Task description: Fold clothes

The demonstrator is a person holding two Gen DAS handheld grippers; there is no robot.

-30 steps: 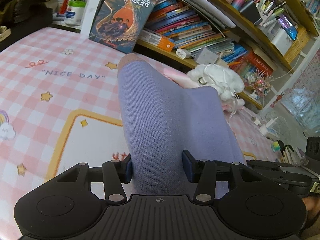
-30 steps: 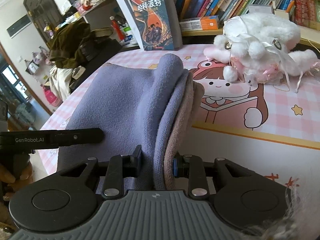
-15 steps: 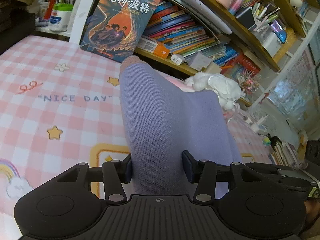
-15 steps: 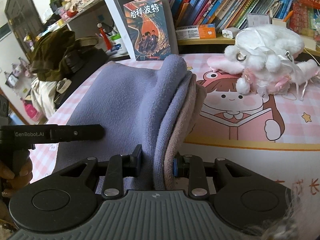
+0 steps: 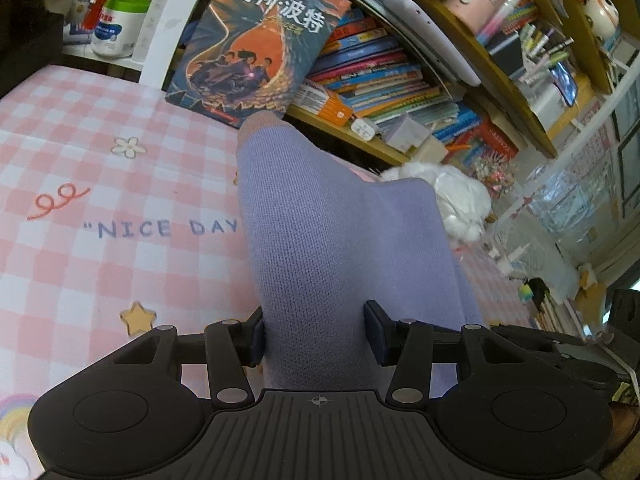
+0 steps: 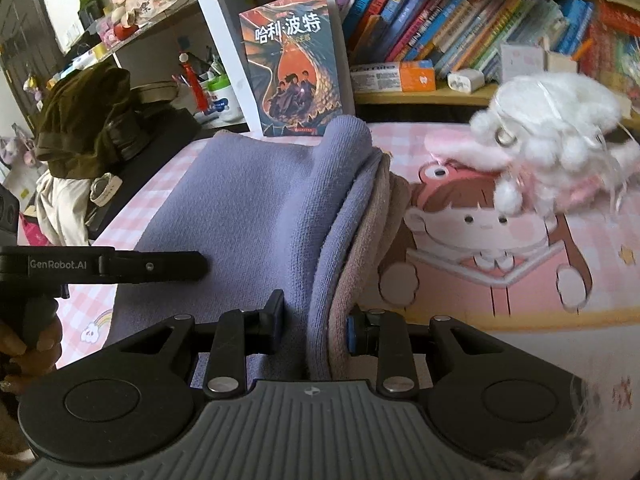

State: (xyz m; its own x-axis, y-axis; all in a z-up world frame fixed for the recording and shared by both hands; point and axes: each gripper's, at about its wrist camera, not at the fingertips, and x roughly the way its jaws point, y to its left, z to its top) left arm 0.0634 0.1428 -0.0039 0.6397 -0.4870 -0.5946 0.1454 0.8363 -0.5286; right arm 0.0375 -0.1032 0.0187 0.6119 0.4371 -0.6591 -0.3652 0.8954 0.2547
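Above a pink checked counter [image 5: 100,264], the left gripper [image 5: 314,336] and right gripper [image 6: 314,320] each have their jaws clamped on an edge of a lilac garment [image 6: 248,208], held up between them; a book [image 6: 296,68] and white plush toy [image 6: 552,128] sit behind.

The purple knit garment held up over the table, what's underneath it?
Around the purple knit garment the pink checked mat shows, so it likely continues underneath. Its pinkish-brown lining shows at the right fold. Anything lying on the mat directly beneath is covered.
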